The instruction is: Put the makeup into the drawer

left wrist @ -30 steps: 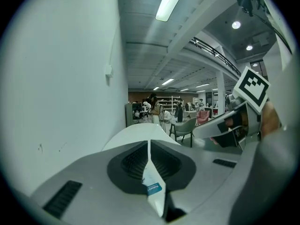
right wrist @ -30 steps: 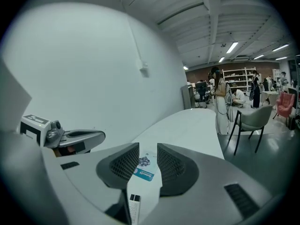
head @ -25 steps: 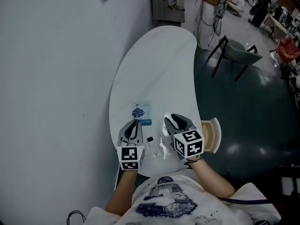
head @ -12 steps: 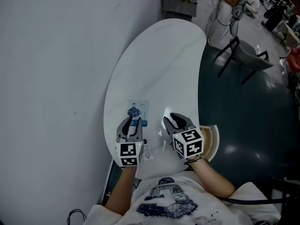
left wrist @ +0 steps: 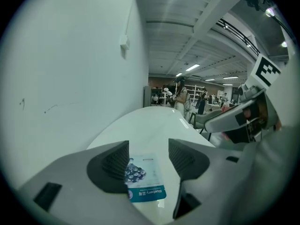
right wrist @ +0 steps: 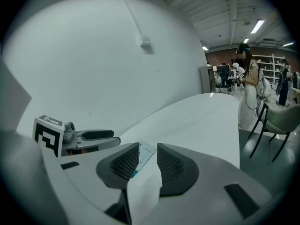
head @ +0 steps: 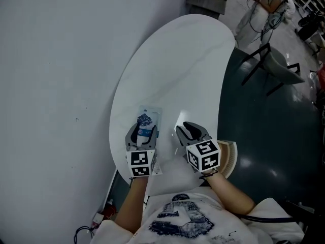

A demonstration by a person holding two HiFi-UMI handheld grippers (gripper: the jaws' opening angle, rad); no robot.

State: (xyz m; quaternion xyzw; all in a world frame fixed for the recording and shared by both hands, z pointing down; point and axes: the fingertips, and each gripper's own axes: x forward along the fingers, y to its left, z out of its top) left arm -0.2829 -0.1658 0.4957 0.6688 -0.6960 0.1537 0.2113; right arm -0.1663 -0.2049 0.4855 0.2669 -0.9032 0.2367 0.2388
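1. It looked like a large open workshop or lab hall rather than a home: a dark glossy floor [head: 274, 136] spread out beside the white oval tabletop [head: 172, 70].
2. Beyond the tabletop's far end stood a grey chair [head: 277, 65], open shelving [right wrist: 273, 62] and a standing person [right wrist: 247, 78].
3. High above the tabletop ran an exposed ceiling with strip lights [right wrist: 258, 26].

A long white surface [head: 177, 65] with rounded ends runs beside a pale wall. Close to its near end, toward the wall-side edge, a flat sachet [head: 147, 122] printed with blueberries and a teal band lies face up. Closer to the near edge lies what looks like a small white packet [head: 157, 165], partly hidden. A pale wooden drawer [head: 229, 159] juts open from the near right edge
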